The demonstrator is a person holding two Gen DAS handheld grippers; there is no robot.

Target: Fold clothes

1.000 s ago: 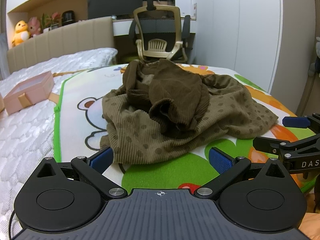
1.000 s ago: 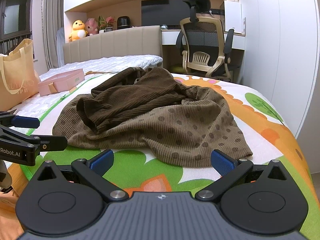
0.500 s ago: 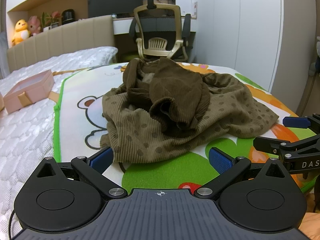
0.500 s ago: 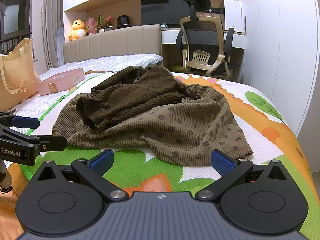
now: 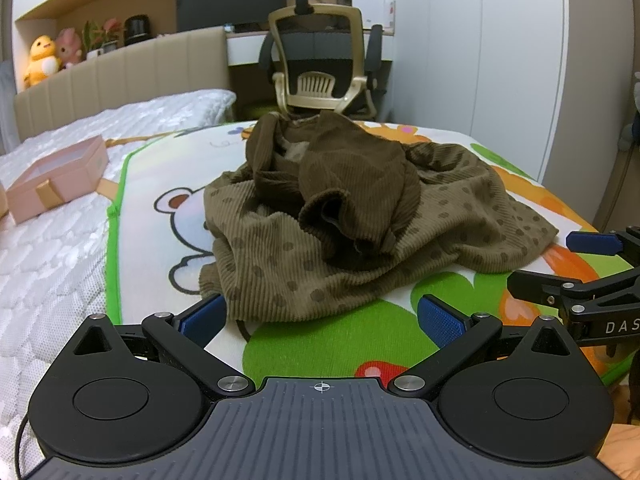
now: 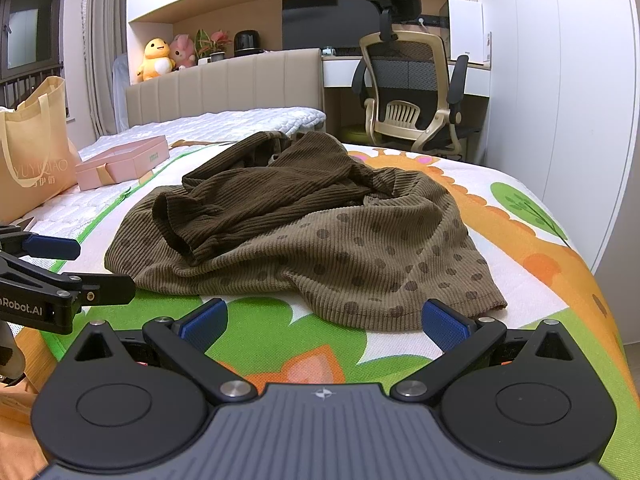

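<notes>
A crumpled brown ribbed garment with darker dots (image 5: 360, 224) lies in a heap on a colourful cartoon mat (image 5: 160, 184) on the bed; it also shows in the right wrist view (image 6: 320, 232). A plain dark brown part is bunched on top. My left gripper (image 5: 322, 318) is open and empty, just short of the garment's near left hem. My right gripper (image 6: 324, 322) is open and empty, just short of the near right hem. Each gripper shows at the edge of the other's view.
A pink open box (image 5: 56, 180) lies on the white mattress to the left. A beige tote bag (image 6: 32, 152) stands at far left. An office chair (image 6: 412, 92) and desk are beyond the bed. White wardrobe doors (image 6: 560, 80) line the right.
Both grippers have edged slightly closer to the garment's near hem. The garment has not moved and both grippers stay open.
</notes>
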